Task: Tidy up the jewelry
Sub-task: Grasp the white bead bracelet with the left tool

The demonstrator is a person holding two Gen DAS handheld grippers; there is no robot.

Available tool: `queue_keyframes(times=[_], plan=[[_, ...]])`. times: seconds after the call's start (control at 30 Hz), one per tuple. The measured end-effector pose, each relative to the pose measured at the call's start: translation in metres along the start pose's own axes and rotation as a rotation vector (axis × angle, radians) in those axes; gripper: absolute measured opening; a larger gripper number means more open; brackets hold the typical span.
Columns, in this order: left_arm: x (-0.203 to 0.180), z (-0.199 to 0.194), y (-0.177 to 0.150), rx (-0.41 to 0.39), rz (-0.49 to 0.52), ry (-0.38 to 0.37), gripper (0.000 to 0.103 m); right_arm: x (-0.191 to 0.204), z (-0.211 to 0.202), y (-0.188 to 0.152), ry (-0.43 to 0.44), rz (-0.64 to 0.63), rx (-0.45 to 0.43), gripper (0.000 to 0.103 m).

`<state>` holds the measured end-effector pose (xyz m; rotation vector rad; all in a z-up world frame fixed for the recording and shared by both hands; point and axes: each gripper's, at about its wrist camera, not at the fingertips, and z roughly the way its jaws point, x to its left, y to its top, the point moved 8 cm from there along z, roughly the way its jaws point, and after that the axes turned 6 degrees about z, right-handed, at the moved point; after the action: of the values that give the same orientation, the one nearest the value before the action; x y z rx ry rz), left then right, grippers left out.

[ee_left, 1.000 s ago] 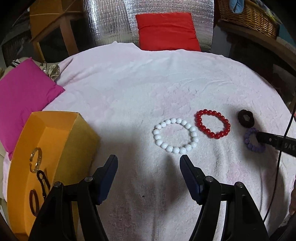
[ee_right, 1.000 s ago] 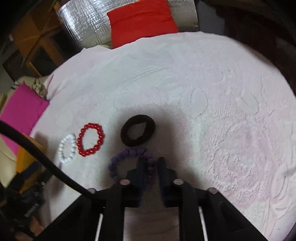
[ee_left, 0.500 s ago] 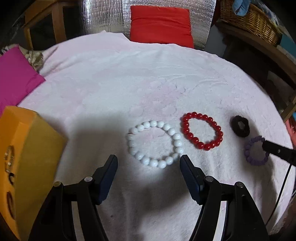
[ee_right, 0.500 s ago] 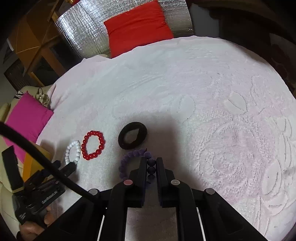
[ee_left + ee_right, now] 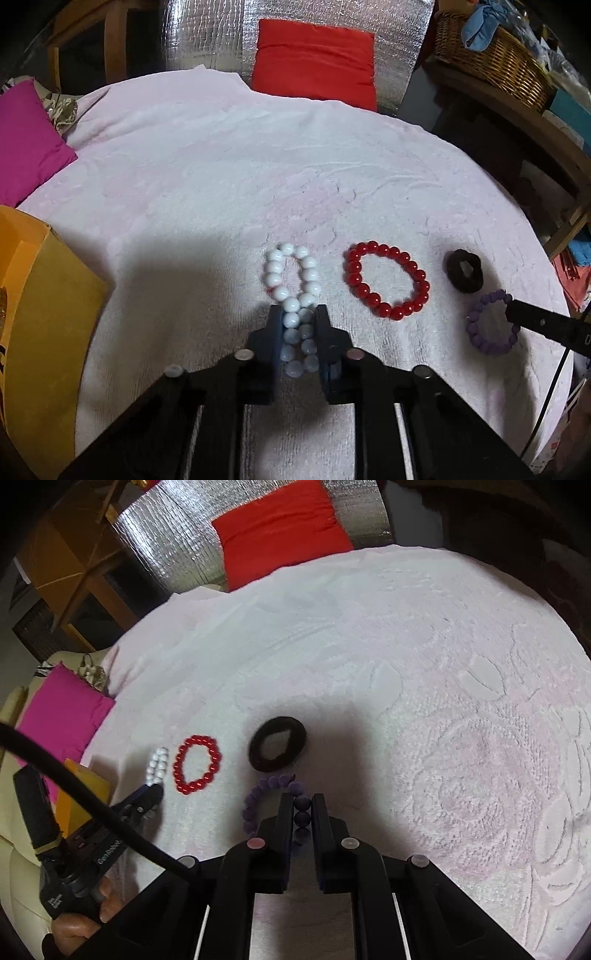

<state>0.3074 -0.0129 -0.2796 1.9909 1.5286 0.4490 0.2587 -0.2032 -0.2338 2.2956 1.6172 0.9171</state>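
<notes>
My left gripper (image 5: 298, 314) is shut on the white bead bracelet (image 5: 293, 280), squeezed into a long narrow loop on the pink cloth (image 5: 258, 166). A red bead bracelet (image 5: 386, 284) lies to its right, then a black hair tie (image 5: 464, 270) and a purple bead bracelet (image 5: 487, 326). My right gripper (image 5: 299, 801) is shut on the purple bracelet's (image 5: 258, 805) near-right side; its tip shows in the left wrist view (image 5: 517, 314). The black hair tie (image 5: 277, 744), red bracelet (image 5: 197, 764) and white bracelet (image 5: 157, 766) lie beyond and to the left.
An orange box (image 5: 40, 314) stands at the left edge of the cloth. A magenta cushion (image 5: 26, 144) lies at the far left and a red cushion (image 5: 314, 61) at the back. A wicker basket (image 5: 491, 51) sits on a shelf at the back right.
My left gripper moved forward and right and closed on the white bracelet, squeezing it narrow. My right gripper closed on the purple bracelet and stays shut on it.
</notes>
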Motion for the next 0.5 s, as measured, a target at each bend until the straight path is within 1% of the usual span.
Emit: queue_keyframes(times=[0.03, 0.17, 0.23, 0.5], plan=[[0.000, -0.002, 0.000, -0.006, 0.000, -0.003, 0.010, 0.002, 0.000, 0.001, 0.010, -0.002, -0.003, 0.011], [-0.002, -0.012, 0.000, -0.026, 0.010, -0.018, 0.010, 0.011, -0.005, 0.003, 0.073, 0.003, -0.017, 0.011], [-0.004, -0.016, 0.000, -0.031, 0.010, -0.036, 0.010, 0.015, -0.009, 0.003, 0.100, 0.006, -0.030, 0.011], [-0.011, -0.044, 0.005, -0.085, 0.017, -0.086, 0.010, 0.037, -0.028, 0.009, 0.198, -0.008, -0.117, 0.011]])
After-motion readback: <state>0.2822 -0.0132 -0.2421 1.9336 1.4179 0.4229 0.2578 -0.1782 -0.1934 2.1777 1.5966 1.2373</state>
